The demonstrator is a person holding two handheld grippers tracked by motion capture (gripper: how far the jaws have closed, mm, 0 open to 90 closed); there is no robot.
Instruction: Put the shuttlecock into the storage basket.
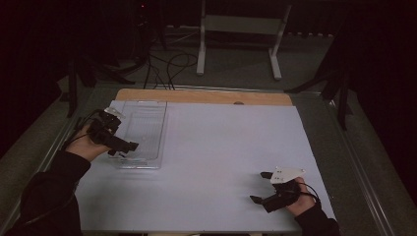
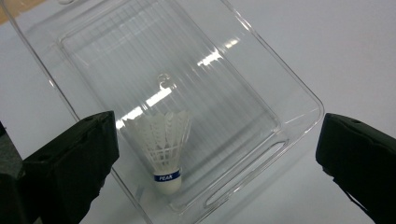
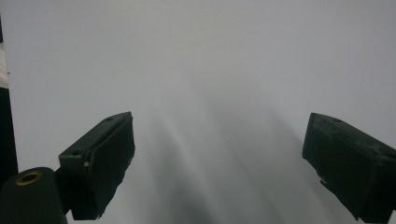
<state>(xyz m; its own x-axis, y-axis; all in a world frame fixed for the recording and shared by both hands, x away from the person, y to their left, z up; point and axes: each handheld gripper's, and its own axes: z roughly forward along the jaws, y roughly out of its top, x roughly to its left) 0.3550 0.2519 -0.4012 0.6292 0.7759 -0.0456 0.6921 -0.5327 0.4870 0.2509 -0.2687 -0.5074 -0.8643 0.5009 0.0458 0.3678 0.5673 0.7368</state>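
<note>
I'm holding the left gripper [image 1: 123, 147] over the near end of the clear plastic tray [image 1: 142, 118], which is sitting at the left side of the white table [image 1: 221, 147]. Jaws are standing wide apart w/ nothing between them. In the left gripper view I'm seeing a white shuttlecock [image 2: 166, 149] lying inside the tray [image 2: 261, 70], cork end w/ blue band pointing toward the near wall. The right gripper [image 1: 260, 187] is hanging low over bare table at the near right, well apart from the tray, jaws also spread wide, gripping nothing.
</note>
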